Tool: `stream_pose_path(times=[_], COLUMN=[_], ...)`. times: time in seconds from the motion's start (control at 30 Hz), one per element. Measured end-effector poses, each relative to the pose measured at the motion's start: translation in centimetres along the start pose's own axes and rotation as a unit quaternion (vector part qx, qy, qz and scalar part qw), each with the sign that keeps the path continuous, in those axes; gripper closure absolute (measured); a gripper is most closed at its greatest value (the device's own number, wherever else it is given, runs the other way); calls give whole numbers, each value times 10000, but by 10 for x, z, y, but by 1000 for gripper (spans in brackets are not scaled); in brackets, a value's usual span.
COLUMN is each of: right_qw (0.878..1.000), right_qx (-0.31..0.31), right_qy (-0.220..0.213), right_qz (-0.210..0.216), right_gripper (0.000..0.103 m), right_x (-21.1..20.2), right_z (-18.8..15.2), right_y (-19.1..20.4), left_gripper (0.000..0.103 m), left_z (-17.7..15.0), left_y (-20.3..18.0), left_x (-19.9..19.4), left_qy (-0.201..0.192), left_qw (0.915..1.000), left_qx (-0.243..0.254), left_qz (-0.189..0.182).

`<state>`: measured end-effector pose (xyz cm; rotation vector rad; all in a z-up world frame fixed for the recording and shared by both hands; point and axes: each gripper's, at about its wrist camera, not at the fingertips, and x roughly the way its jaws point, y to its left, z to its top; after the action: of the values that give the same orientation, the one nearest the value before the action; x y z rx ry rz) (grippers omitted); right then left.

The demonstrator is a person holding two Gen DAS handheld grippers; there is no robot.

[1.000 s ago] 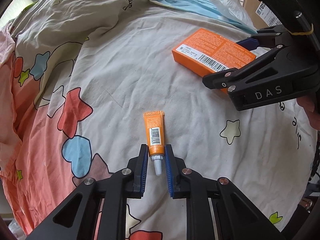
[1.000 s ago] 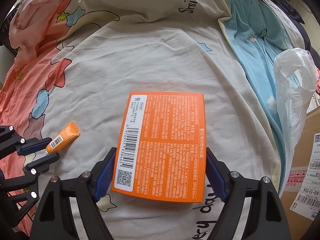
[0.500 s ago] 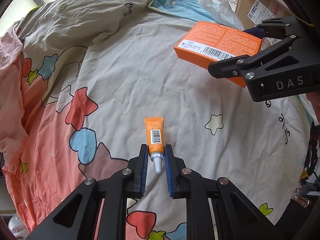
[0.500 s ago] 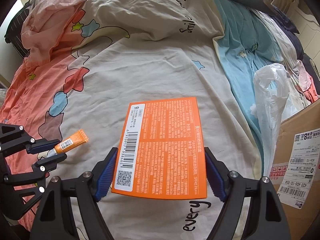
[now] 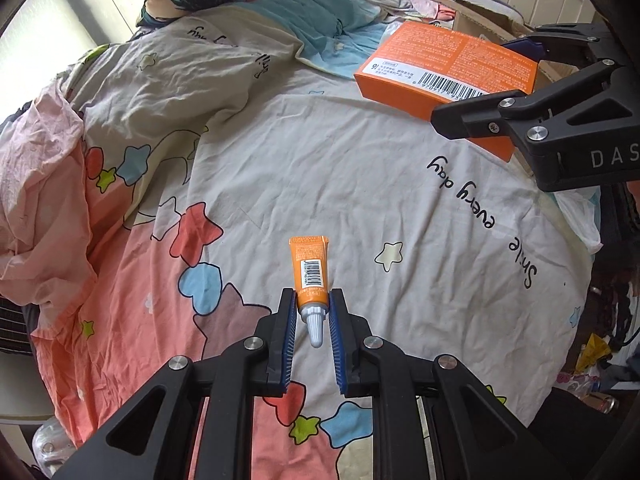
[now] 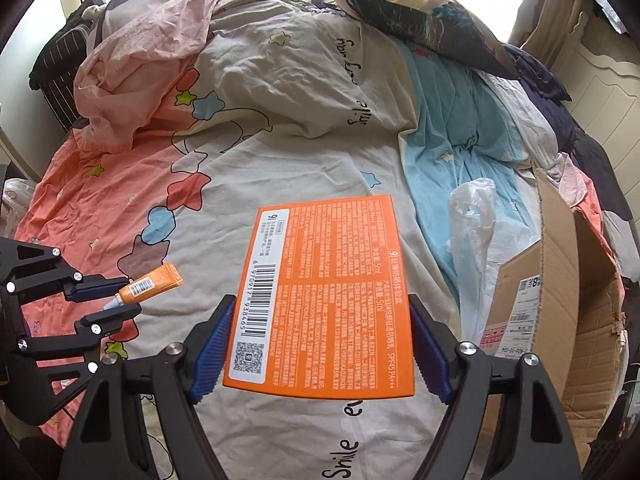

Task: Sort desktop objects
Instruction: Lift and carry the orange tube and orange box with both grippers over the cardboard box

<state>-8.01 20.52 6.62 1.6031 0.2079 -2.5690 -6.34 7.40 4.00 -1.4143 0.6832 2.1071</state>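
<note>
My left gripper [image 5: 312, 300] is shut on a small orange tube [image 5: 309, 272] with a white cap, held above the patterned bed sheet; the tube also shows in the right wrist view [image 6: 150, 285]. My right gripper [image 6: 320, 344] is shut on a flat orange box [image 6: 326, 296] with a barcode, held in the air. In the left wrist view the box [image 5: 448, 62] is at the upper right, with the right gripper [image 5: 532, 120] around it.
An open cardboard box [image 6: 560, 280] stands at the right beside a white plastic bag [image 6: 480, 220]. A dark pillow [image 6: 420, 20] lies at the back. Crumpled pink bedding [image 6: 132, 80] is heaped at the left.
Both grippers have risen well above the bed with their objects. The orange box has moved up and right, toward the cardboard box.
</note>
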Motion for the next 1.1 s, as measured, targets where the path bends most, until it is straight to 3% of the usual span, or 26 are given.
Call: stream_pose_path(times=[0.27, 0.67, 0.87, 1.1], right_qw=[9995, 9961, 9929, 9894], right_qx=[39, 570, 880, 1187], right_qy=[-300, -582, -632, -559], right_qz=[-98, -328, -489, -627], right_gripper=[26, 26, 26, 26], right_x=[-67, -153, -180, -186], right_z=[-5, -41, -69, -102], right_y=[-14, -85, -132, -183], left_gripper=[87, 87, 87, 87], left_z=[14, 53, 78, 105], left_y=[-22, -100, -155, -222], left_x=[-57, -126, -139, -123], left_qy=[-187, -500, -660, -613], left_qw=[9997, 9969, 9938, 9896], left_qx=[114, 591, 894, 1275], left_qz=[136, 148, 20, -246])
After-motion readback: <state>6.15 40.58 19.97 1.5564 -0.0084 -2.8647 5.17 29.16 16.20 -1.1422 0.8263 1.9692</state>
